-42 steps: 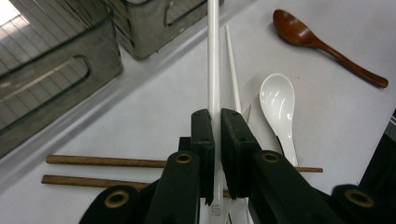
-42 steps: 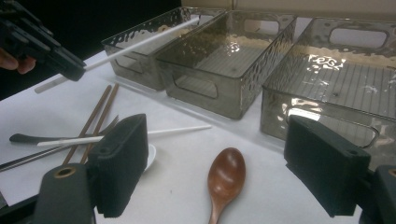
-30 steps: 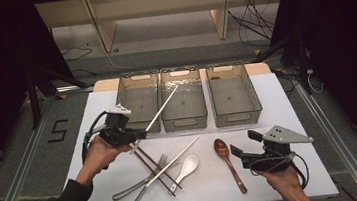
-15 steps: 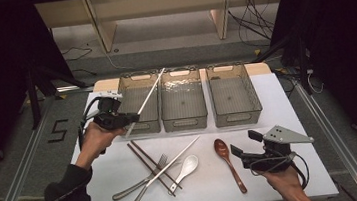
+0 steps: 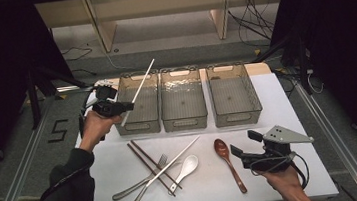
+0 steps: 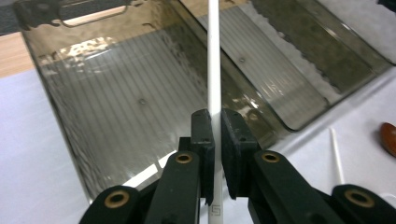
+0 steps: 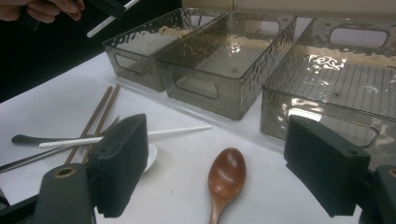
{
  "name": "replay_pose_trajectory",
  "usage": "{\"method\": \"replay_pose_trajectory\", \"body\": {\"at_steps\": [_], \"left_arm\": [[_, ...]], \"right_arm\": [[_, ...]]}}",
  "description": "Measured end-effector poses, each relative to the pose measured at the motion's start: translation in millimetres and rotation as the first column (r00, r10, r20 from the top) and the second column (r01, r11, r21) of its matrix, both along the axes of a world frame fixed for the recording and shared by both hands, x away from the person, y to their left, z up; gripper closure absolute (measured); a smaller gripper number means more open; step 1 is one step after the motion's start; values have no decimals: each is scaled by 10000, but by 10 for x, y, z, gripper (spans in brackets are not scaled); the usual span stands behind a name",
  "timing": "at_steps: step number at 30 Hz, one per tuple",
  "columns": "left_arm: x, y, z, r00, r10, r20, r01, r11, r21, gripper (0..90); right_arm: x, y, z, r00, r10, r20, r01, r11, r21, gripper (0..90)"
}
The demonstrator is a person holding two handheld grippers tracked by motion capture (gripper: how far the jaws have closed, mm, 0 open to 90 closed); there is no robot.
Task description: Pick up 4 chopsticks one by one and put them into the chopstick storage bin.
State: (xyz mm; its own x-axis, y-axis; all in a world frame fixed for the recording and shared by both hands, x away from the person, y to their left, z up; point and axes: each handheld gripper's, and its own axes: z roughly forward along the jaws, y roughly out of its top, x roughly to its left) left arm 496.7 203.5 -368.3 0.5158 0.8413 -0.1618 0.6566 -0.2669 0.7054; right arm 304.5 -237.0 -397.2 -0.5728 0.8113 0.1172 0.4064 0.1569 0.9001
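A: What worries you here?

B: The left gripper (image 5: 126, 106) pinches a white chopstick (image 5: 140, 87) near its lower end, so most of the stick's length sticks out past the jaws toward one o'clock, above the left bin (image 5: 139, 103). Held that far from its middle, I think it could pivot in the pads or slip out. If it goes in at that slant, the far tip may catch the back wall and leave the stick propped on the rim instead of lying flat.

A: And the grip itself?

B: In the left gripper view the jaws are pressed onto the chopstick from both sides, with only a narrow contact. A quick tilt could twist it loose.

A: What is in the bins?

B: Nothing that I can see. The left bin, the middle bin (image 5: 182, 99) and the right bin (image 5: 232, 94) all show bare ribbed floors.

A: The other hand?

B: The right gripper (image 5: 244, 150) hovers at five o'clock on the table (image 5: 299, 118), jaws spread wide and holding nothing, just beside the wooden spoon (image 5: 227, 159). The second white chopstick (image 5: 173, 166) lies across the fork (image 5: 142, 181), the brown chopsticks (image 5: 149, 166) and the white spoon (image 5: 184, 170), so lifting it could drag its neighbours.
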Motion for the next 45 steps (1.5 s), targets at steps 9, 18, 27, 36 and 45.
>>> {"method": "replay_pose_trajectory", "body": {"at_steps": [9,18,27,36,45], "left_arm": [[193,50,-100,9991,351,-226,-351,9994,14,834],[291,35,-165,9982,490,-355,-487,9988,100,833],[354,28,-164,9974,623,-376,-616,9979,185,833],[425,26,-204,9952,861,-469,-849,9960,274,832],[471,29,-292,9926,1026,-653,-993,9937,513,831]], "right_arm": [[-1,-3,2,10000,-3,-15,3,10000,5,229],[0,-6,2,10000,-14,-37,14,10000,24,229],[1,-9,3,10000,-13,-32,13,10000,41,229],[-1,-9,5,10000,-5,-38,5,10000,57,229],[0,-10,5,10000,11,-40,-11,10000,69,229]]}}
